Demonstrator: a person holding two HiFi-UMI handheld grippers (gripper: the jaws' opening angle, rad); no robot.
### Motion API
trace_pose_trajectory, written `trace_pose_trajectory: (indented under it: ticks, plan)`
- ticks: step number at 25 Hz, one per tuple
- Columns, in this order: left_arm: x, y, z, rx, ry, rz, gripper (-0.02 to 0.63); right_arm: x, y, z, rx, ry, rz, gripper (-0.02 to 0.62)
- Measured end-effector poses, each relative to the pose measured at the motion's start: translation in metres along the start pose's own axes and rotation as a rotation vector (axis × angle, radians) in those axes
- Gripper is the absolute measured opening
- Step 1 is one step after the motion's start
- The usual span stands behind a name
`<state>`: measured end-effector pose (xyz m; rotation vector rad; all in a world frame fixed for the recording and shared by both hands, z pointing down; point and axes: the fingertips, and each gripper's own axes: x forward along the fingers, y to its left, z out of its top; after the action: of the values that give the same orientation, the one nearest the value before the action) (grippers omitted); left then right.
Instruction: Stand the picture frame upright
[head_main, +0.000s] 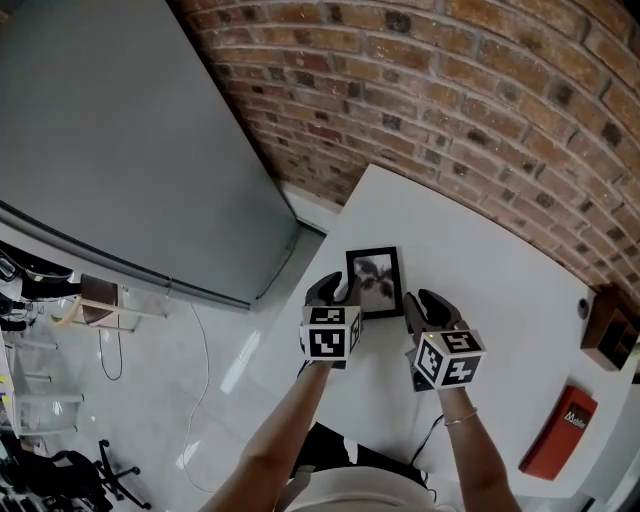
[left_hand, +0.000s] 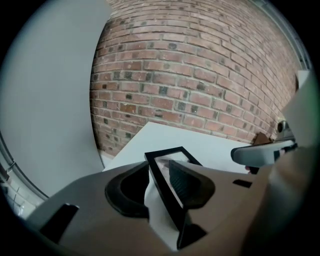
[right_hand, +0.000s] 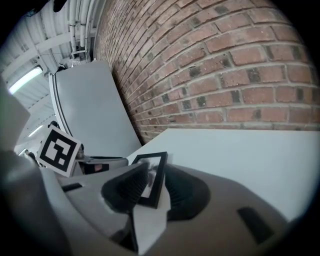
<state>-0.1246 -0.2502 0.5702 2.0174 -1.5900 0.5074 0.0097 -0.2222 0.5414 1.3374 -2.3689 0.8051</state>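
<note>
A black picture frame (head_main: 374, 281) with a dark print sits on the white table (head_main: 500, 290), near its left edge. My left gripper (head_main: 338, 291) is at the frame's lower left corner and my right gripper (head_main: 424, 304) at its lower right. In the left gripper view the frame's side bar (left_hand: 163, 187) runs between the jaws, with white table showing beside the left pad (left_hand: 127, 187). The right gripper view shows the frame's corner (right_hand: 154, 176) between wide jaws, with a gap on the right side. The frame looks tilted up. I cannot tell whether it stands by itself.
A brick wall (head_main: 450, 90) runs behind the table. A large grey panel (head_main: 120, 130) leans at the left, beyond the table's edge. At the right of the table are a brown wooden box (head_main: 608, 328) and a red flat object (head_main: 558, 432).
</note>
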Motion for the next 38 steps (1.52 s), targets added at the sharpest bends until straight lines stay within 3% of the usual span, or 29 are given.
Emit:
trace_pose_trajectory:
  ticks: [5,11,18,23,38]
  plan:
    - [0.017,0.004,-0.012,-0.047,0.070,0.004,0.121,0.006,-0.004,-0.004,0.004,0.011,-0.003,0.097]
    - [0.025,0.001,-0.019,-0.019,0.148,0.009,0.121,0.013,-0.004,-0.009,0.020,0.024,0.005,0.097]
    - [0.028,0.000,-0.020,-0.063,0.190,-0.012,0.104,0.022,0.000,-0.013,0.019,0.047,0.018,0.097]
    - [0.027,0.000,-0.020,-0.068,0.173,0.012,0.094,0.028,0.002,-0.019,0.069,0.082,0.042,0.097]
    - [0.025,-0.003,-0.011,0.005,0.051,0.023,0.078,0.044,-0.004,-0.016,0.024,0.131,0.003,0.097]
